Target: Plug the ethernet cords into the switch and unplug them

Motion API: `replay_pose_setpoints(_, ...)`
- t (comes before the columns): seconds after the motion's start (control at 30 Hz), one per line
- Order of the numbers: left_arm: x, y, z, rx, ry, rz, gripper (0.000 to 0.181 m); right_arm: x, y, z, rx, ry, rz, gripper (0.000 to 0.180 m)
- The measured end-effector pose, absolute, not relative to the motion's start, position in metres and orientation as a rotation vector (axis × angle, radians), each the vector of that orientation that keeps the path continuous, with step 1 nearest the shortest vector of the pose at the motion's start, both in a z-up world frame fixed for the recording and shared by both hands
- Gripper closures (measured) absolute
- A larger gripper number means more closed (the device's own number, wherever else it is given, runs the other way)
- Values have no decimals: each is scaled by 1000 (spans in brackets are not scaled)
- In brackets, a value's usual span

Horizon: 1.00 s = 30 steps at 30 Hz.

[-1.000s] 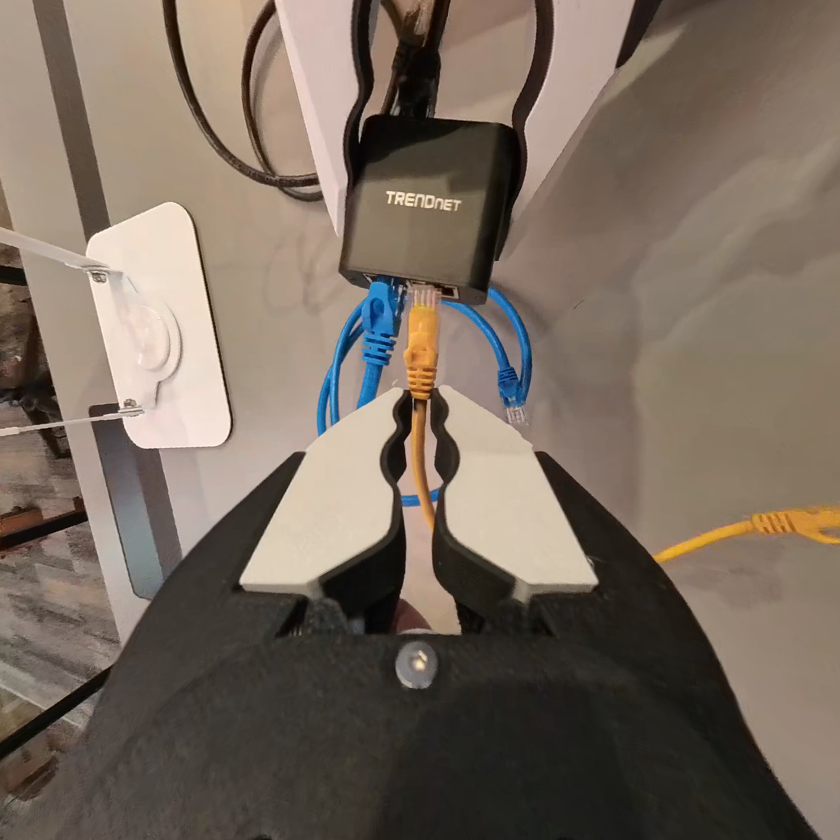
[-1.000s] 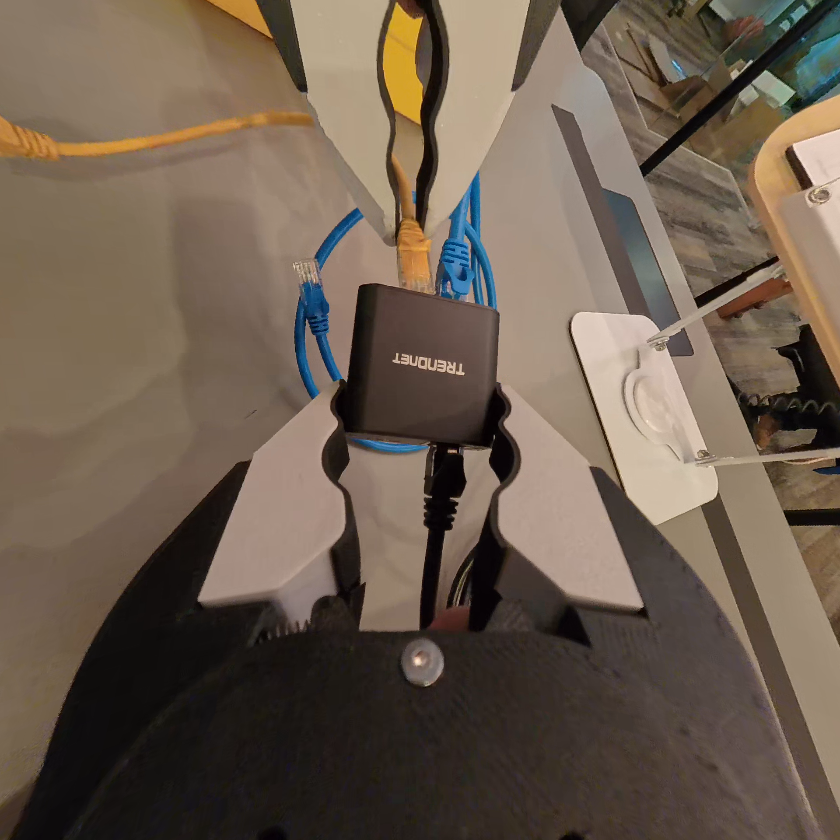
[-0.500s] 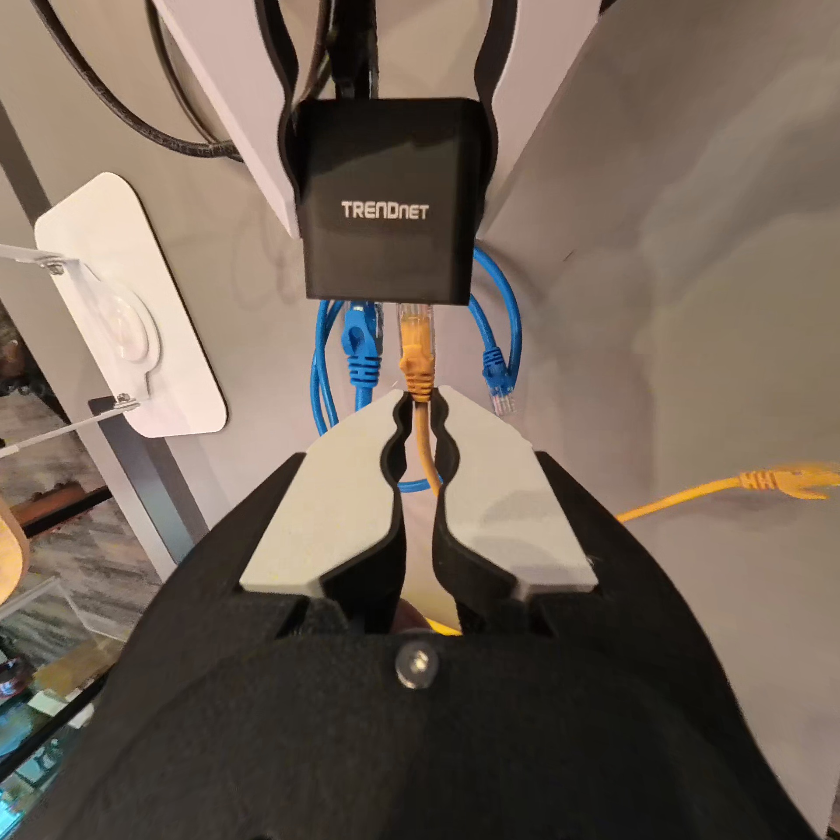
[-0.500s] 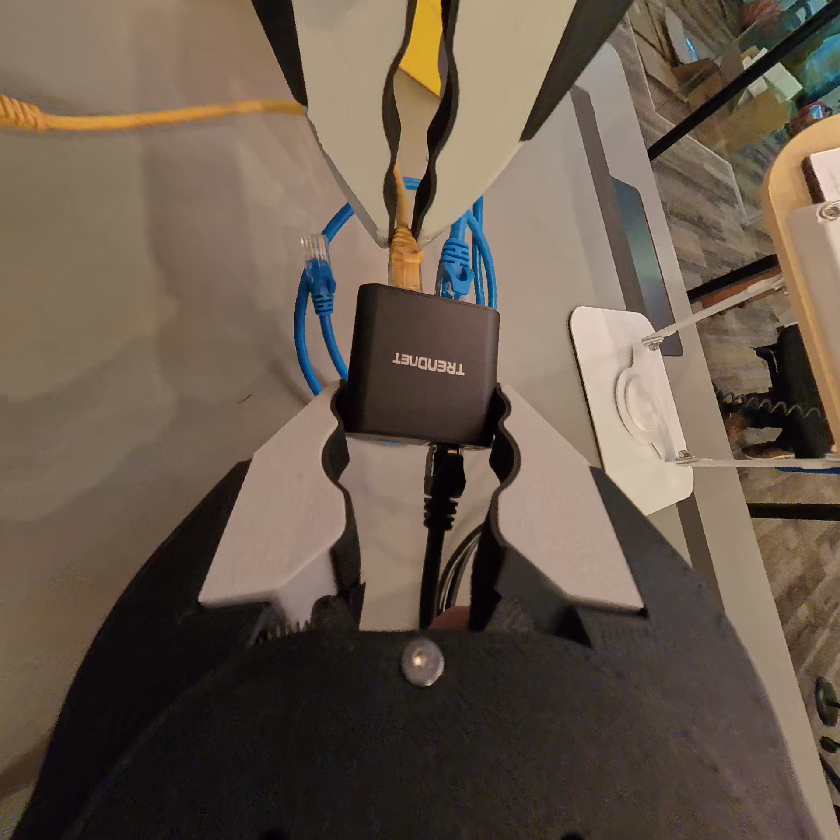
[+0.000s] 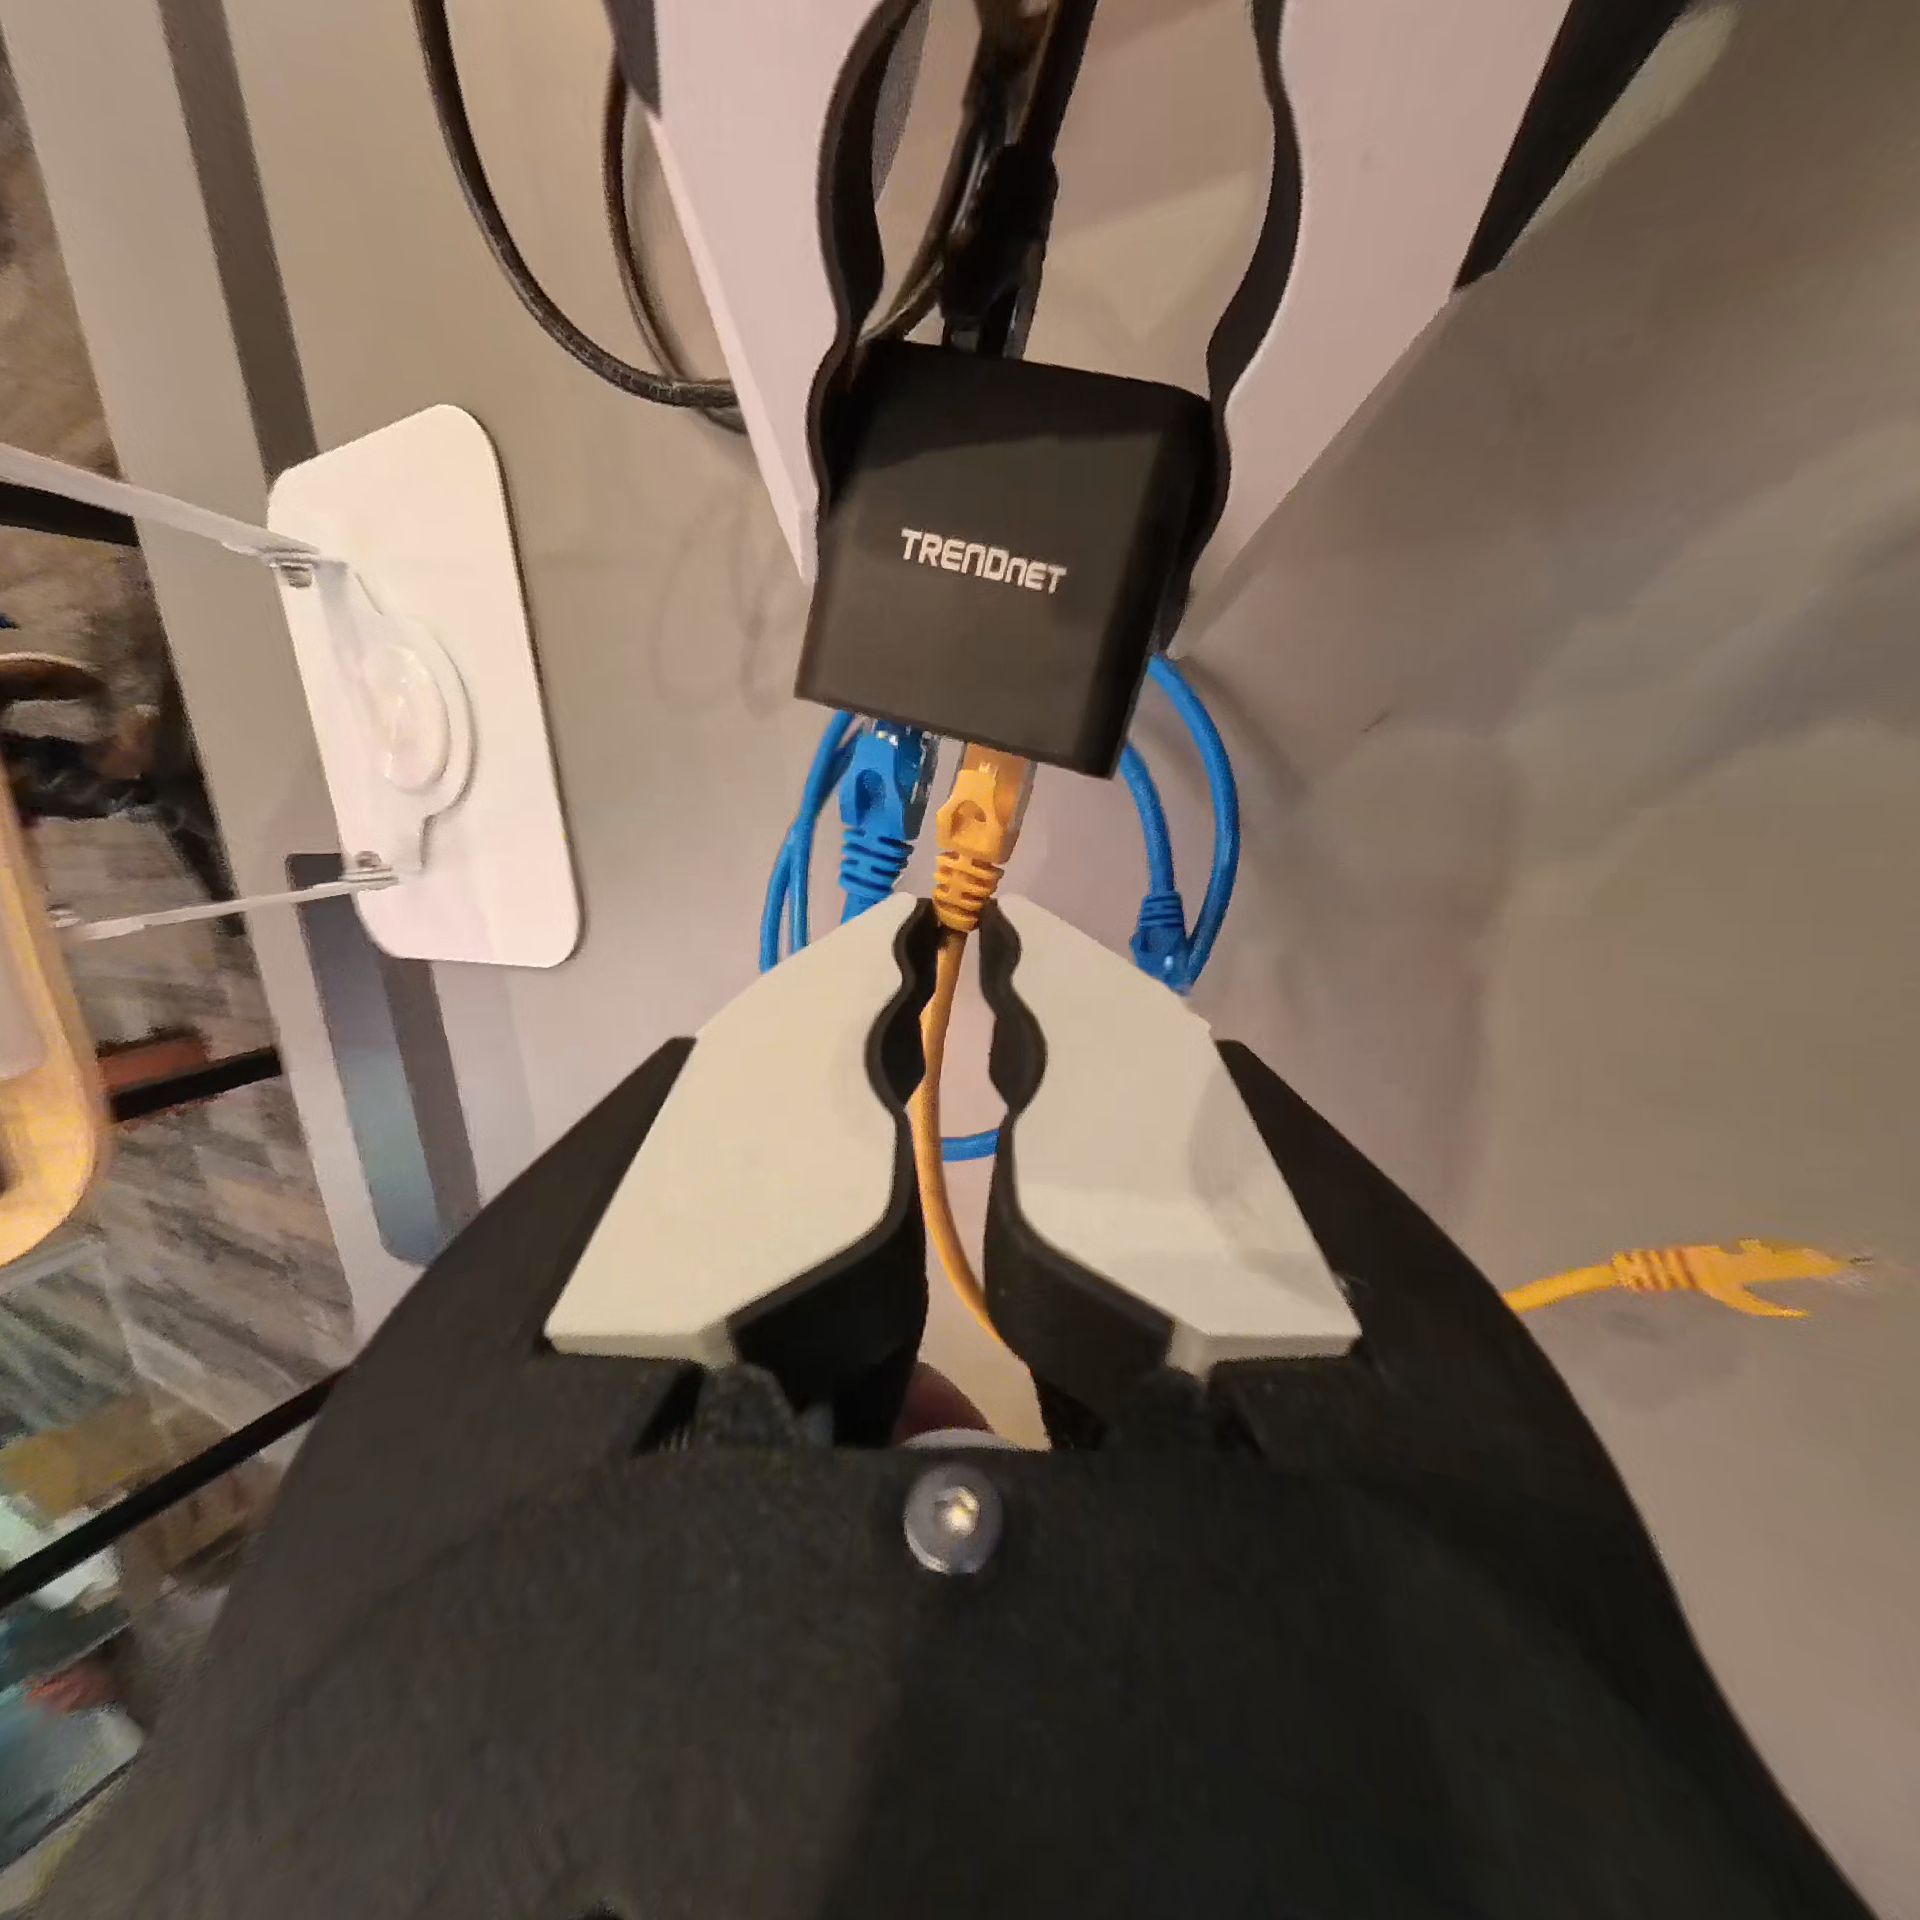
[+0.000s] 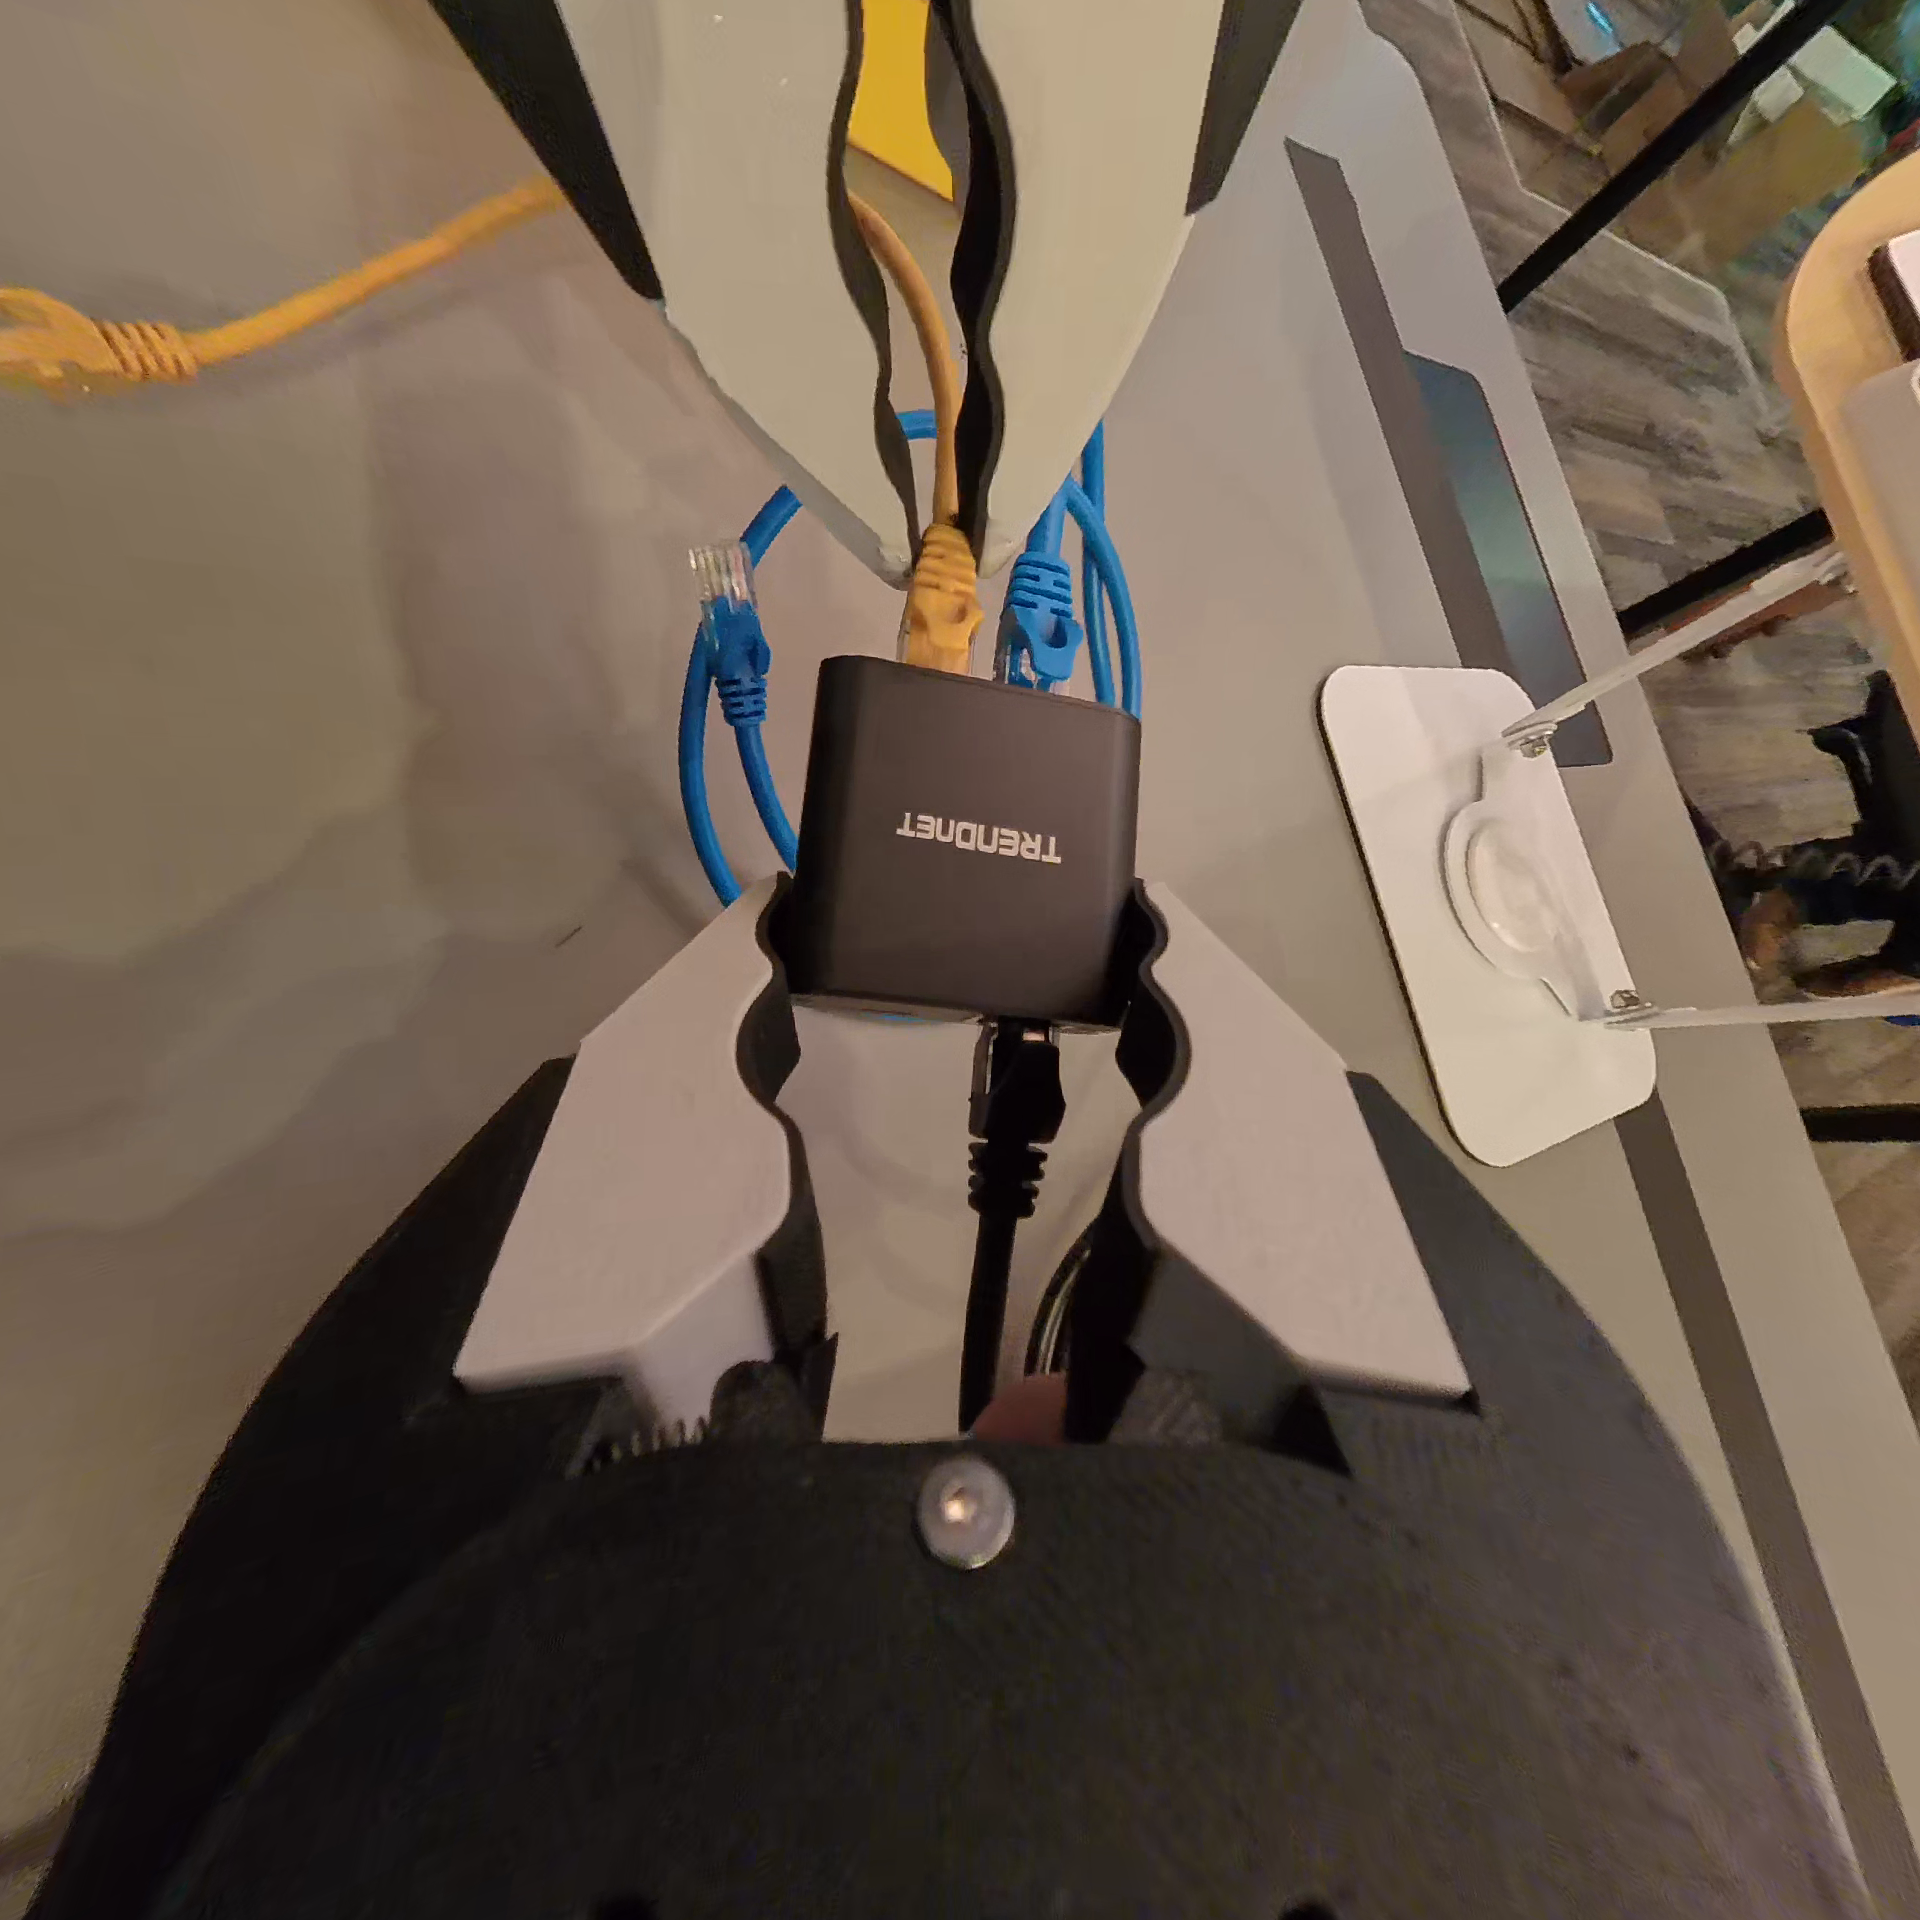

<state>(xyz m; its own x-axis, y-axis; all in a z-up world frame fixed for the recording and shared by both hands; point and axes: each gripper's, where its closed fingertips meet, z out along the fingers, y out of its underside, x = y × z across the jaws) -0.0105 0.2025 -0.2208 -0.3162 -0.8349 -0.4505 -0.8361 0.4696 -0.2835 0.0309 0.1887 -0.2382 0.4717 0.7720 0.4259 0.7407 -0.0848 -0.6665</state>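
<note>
A: Left wrist view: left gripper (image 5: pixel 956 914) pinches the yellow cord (image 5: pixel 971 831) just below the switch (image 5: pixel 997 592), at twelve o'clock.

B: Right gripper (image 6: pixel 961 935) clamps the switch; a skewed push could jam the plug.

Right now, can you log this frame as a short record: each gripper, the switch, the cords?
left gripper: shut on the yellow cord, just behind its plug
right gripper: shut on the black switch, gripping its two sides
yellow plug: at a switch port; how deep, unclear
blue cord: one plug at the next port, other plug loose
black cord: plugged into the switch's opposite side
</note>
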Motion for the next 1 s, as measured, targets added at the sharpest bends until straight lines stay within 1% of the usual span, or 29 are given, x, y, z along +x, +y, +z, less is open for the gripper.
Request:
replay_pose_setpoints(0.13, -9, 208, -217, -1363, 2106, 46, 173, 33, 193, -236, -1832, -1253, 19, 119)
replay_pose_setpoints(0.2, -9, 214, -207, -1367, 2031, 40, 171, 34, 196, -230, -1825, -1209, 11, 119)
replay_pose_setpoints(0.37, -22, 219, -159, -1365, 1731, -84, 154, 40, 200, -221, -1825, -1156, -1, 119)
replay_pose_setpoints(0.57, -64, 203, -111, -1285, 1466, -66, 158, 43, 204, -196, -1815, -1081, -27, 119)
replay_pose_setpoints(0.67, -88, 193, -96, -1318, 1356, -49, 156, 53, 205, -168, -1791, -1020, -41, 118)
replay_pose_setpoints(0.77, -110, 188, -92, -1345, 1277, -61, 156, 70, 204, -122, -1742, -944, -73, 119)
replay_pose_setpoints(0.9, -126, 183, -111, -1383, 1224, -105, 155, 103, 196, -51, -1672, -836, -117, 118)
replay_pose_setpoints(1.0, -132, 184, -134, -1460, 1196, -186, 155, 137, 185, -9, -1650, -777, -177, 118)
